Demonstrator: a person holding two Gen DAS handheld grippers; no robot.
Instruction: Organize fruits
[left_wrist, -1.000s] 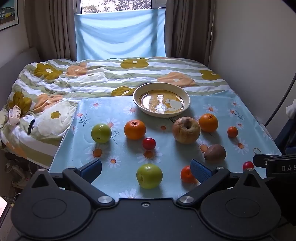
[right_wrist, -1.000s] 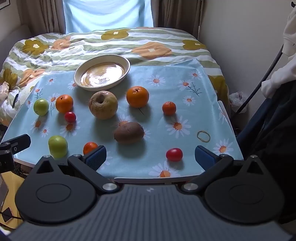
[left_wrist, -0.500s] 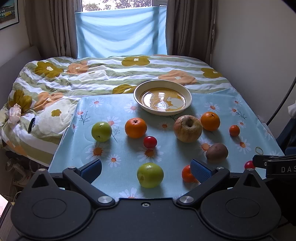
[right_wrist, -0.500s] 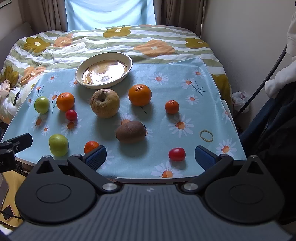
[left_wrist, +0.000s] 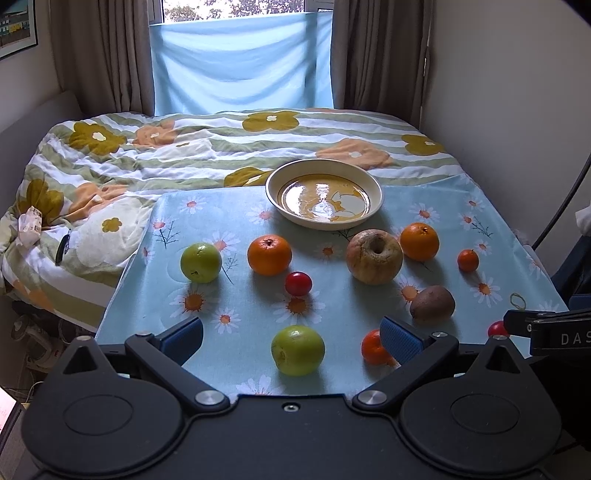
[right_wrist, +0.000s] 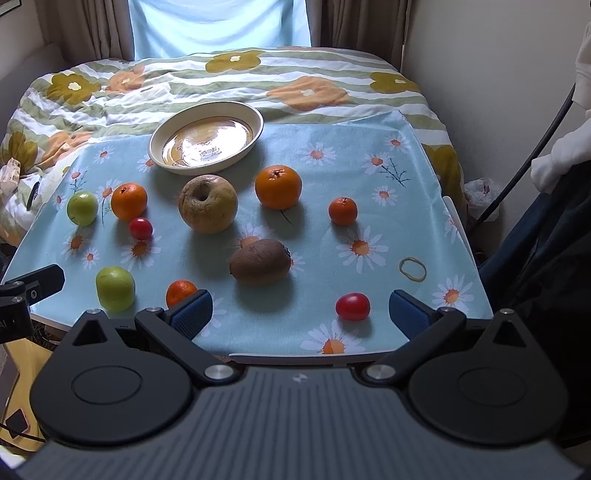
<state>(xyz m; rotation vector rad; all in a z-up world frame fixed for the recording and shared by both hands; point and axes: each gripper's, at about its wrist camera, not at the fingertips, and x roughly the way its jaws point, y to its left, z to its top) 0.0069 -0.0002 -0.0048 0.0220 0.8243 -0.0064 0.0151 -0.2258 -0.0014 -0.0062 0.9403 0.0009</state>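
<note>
Fruit lies scattered on a blue daisy cloth (left_wrist: 236, 302) spread over a bed. A cream bowl (left_wrist: 324, 194) (right_wrist: 206, 137) with nothing in it sits at the far side. My left gripper (left_wrist: 291, 338) is open, a green apple (left_wrist: 297, 350) lying between its fingers near the front edge and a small orange (left_wrist: 372, 348) partly behind the right finger. My right gripper (right_wrist: 301, 314) is open too, with a red tomato (right_wrist: 352, 306) between its fingers and a brown kiwi (right_wrist: 260, 261) beyond. A wrinkled yellow apple (right_wrist: 207, 203), two oranges, another green apple (right_wrist: 82, 208) and a tomato (right_wrist: 140, 228) lie farther back.
A rubber band (right_wrist: 412, 267) lies on the cloth at the right. A flowered duvet (left_wrist: 155, 155) covers the bed beyond, with curtains and a window behind. A wall and a black cable (right_wrist: 532, 155) stand to the right. The cloth's front edge drops off just below both grippers.
Both views have tilted up slightly and eased forward; the fruit sits a little lower and nearer in each frame. No fruit has moved and both grippers stay open.
</note>
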